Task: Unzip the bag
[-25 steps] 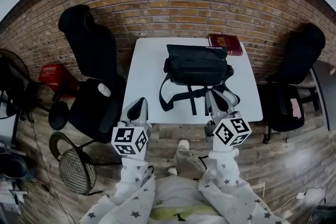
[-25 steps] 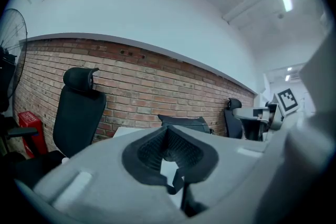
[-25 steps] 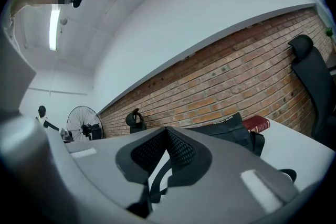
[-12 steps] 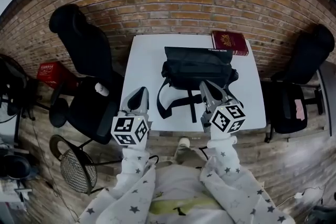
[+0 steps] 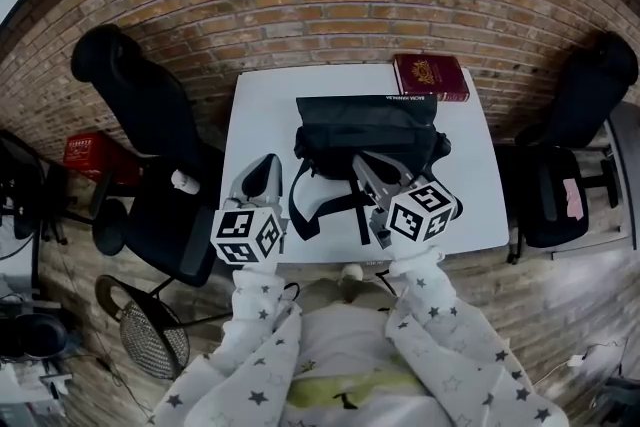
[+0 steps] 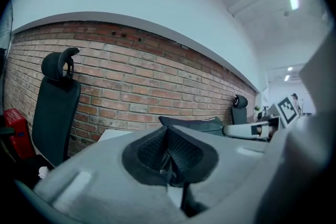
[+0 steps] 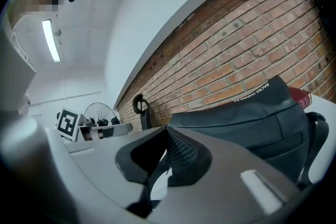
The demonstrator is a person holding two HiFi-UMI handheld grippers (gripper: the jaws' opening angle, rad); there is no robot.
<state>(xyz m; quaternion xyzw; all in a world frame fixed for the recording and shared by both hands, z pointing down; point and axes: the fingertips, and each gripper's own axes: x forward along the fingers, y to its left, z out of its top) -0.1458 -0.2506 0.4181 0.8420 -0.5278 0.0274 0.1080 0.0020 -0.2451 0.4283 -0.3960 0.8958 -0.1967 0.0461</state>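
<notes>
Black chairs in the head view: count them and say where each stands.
2. One chair stands left of the white table, the other chair right of it. Others may lie outside the view.

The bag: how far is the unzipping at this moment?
Nothing looks done: the bag looks closed on the table. In hand: both grippers are shut and empty, the right gripper at the bag's front, the left gripper beside it. Left: the whole unzipping.
</notes>
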